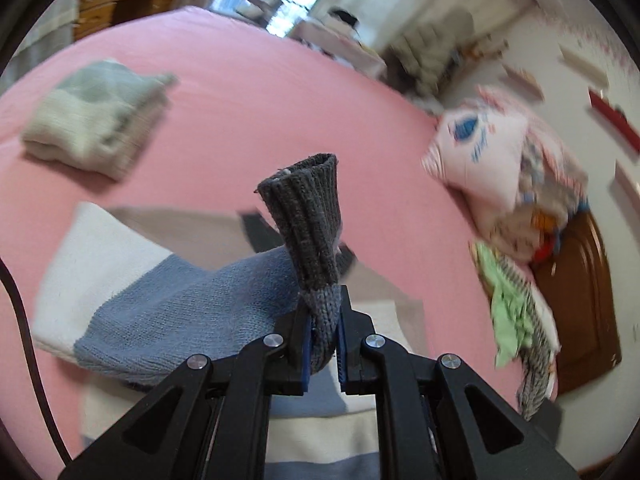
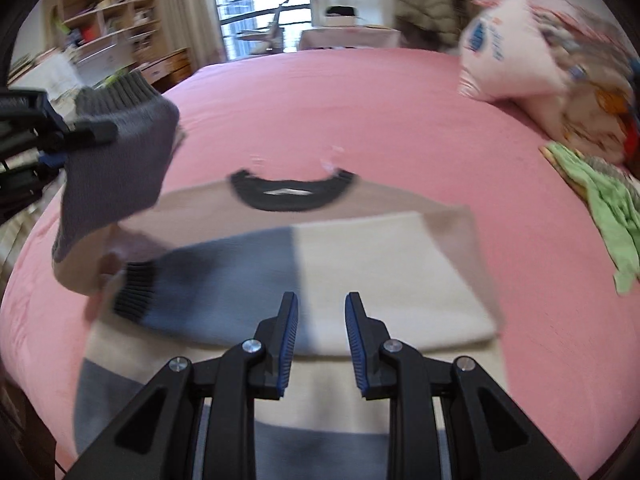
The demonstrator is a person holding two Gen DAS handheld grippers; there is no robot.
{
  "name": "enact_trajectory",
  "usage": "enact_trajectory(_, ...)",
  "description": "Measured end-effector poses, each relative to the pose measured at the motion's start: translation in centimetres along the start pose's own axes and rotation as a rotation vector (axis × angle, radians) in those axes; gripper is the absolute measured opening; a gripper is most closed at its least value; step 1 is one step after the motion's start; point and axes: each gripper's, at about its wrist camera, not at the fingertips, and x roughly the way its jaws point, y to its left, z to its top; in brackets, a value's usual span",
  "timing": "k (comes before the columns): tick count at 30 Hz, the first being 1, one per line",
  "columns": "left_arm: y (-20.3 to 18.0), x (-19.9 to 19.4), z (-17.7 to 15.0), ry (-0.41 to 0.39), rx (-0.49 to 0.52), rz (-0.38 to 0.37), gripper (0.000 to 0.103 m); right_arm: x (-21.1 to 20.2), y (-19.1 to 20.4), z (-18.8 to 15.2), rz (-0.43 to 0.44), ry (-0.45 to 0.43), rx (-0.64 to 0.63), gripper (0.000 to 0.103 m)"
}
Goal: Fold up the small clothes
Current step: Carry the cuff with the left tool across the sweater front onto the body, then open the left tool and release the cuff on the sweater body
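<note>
A colour-block knit sweater (image 2: pixel 384 272) in cream, blue and beige lies flat on the pink bed (image 2: pixel 360 100), its dark collar (image 2: pixel 292 192) at the far side. One blue sleeve with a dark cuff (image 2: pixel 136 292) lies folded across the body. My left gripper (image 1: pixel 323 320) is shut on the grey sleeve (image 1: pixel 308 220), whose ribbed cuff stands up above the fingers. In the right wrist view that sleeve (image 2: pixel 120 160) hangs lifted at the left, held by the left gripper (image 2: pixel 60 144). My right gripper (image 2: pixel 322 308) hovers open over the sweater's near part, with nothing between its fingers.
A folded pale green sweater (image 1: pixel 96 120) rests on the bed's far left. A printed pillow (image 2: pixel 512 52) and a crumpled green cloth (image 2: pixel 600 208) lie along the right edge. Brown wooden furniture (image 1: pixel 580 300) stands beyond them. Shelves (image 2: pixel 108 20) and a window are behind the bed.
</note>
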Motion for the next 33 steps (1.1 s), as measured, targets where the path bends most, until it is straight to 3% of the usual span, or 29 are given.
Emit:
enact_trajectory(6, -2.5, 8.6, -4.6, 0.162, 0.057, 0.06, 0.008, 0.7, -4.3, -1.6, -0.017, 0.03, 0.043, 0.024)
enact_trajectory(9, -2.1, 10.9, -6.6, 0.223, 0.074, 0.088, 0.008, 1.3, -5.0, -1.9, -0.013, 0.046, 0.051, 0.024)
enact_trajectory(11, -1.9, 11.5, -7.4, 0.254, 0.087, 0.098, 0.013, 1.7, -5.1, -2.0, -0.001, 0.056, 0.053, 0.024)
enact_trajectory(12, -1.8, 11.7, -7.5, 0.265, 0.088, 0.098, 0.023, 1.8, -5.0, -1.9, 0.009, 0.06, 0.054, 0.024)
enact_trajectory(17, -0.4, 9.4, -7.9, 0.259, 0.092, 0.087, 0.048, 2.4, -4.1, -1.5, 0.063, 0.077, 0.054, 0.024)
enact_trajectory(23, 2.6, 3.7, -7.8, 0.193, 0.136, 0.116, 0.051, 2.6, -2.6, -0.9, 0.11, 0.085, 0.047, 0.026)
enact_trajectory(28, 5.9, -0.5, -7.9, 0.148, 0.098, 0.156, 0.056, 2.1, -1.2, -0.8, 0.125, 0.079, 0.02, 0.043)
enact_trajectory(33, 9.7, -3.7, -8.3, 0.095, 0.093, 0.26, 0.056, 2.0, -0.8, -1.2, 0.136, 0.1, 0.018, 0.045)
